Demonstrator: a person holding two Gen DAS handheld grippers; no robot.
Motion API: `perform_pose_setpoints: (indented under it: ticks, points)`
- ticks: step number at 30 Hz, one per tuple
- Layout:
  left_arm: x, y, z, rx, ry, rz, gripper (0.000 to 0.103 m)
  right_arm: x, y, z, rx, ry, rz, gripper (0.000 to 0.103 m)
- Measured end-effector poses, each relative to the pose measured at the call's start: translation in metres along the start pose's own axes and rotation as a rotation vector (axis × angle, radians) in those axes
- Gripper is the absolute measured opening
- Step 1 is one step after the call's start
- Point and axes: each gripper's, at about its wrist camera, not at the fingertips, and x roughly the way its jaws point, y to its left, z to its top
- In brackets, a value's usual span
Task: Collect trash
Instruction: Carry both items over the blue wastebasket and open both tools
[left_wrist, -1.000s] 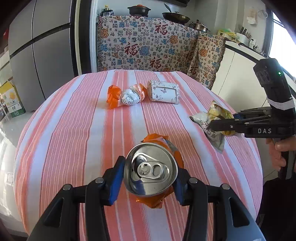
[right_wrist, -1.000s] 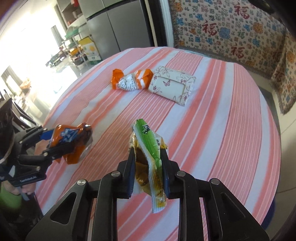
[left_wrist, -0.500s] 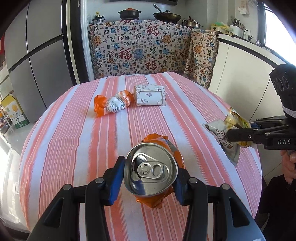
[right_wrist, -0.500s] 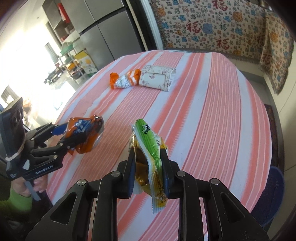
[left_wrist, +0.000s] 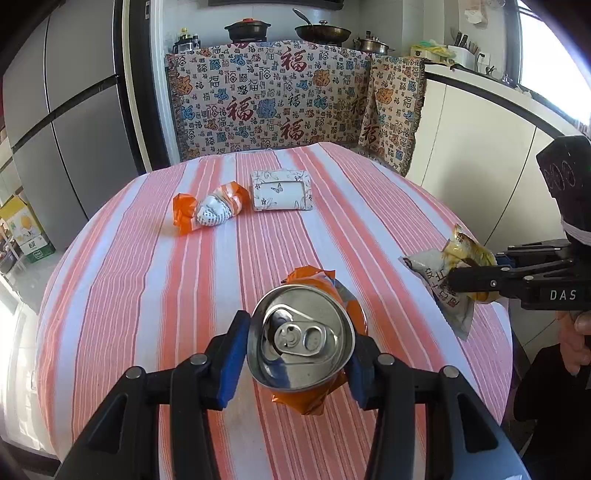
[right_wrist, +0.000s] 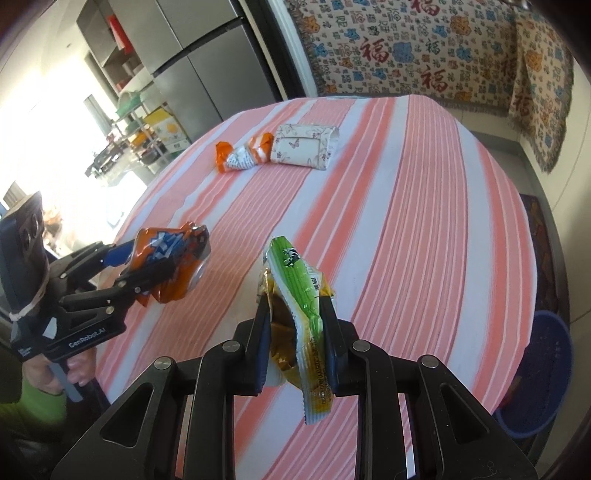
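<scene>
Orange crushed can sits clamped in the left gripper; the right gripper pinches one green-and-yellow snack wrapper. Both have pulled back from the striped table toward a blue bin. Two pieces remain: one orange-and-white wrapper, one tissue pack.

At lower center, the left claw clamps a crushed orange can; at right, the right claw pinches a snack wrapper above the striped tabletop.
</scene>
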Motion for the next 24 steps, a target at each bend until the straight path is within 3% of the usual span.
perform_pose_setpoints:
  ticks: [5, 9, 15, 19, 24]
  points:
    - [0.001, -0.006, -0.002, -0.026, 0.010, -0.042, 0.047, -0.013, -0.013, -0.006, 0.037, -0.028, 0.009, 0.024]
    - [0.003, -0.034, 0.003, -0.001, 0.008, -0.102, 0.047, -0.044, -0.042, -0.013, 0.089, -0.074, -0.020, 0.024]
    - [0.020, -0.118, 0.022, 0.098, 0.021, -0.252, 0.047, -0.100, -0.122, -0.029, 0.201, -0.130, -0.170, 0.024]
    - [0.035, -0.187, 0.040, 0.169, 0.037, -0.348, 0.047, -0.128, -0.185, -0.043, 0.284, -0.133, -0.294, 0.024]
    - [0.066, -0.276, 0.065, 0.233, 0.078, -0.446, 0.047, -0.149, -0.250, -0.059, 0.368, -0.122, -0.386, 0.024]
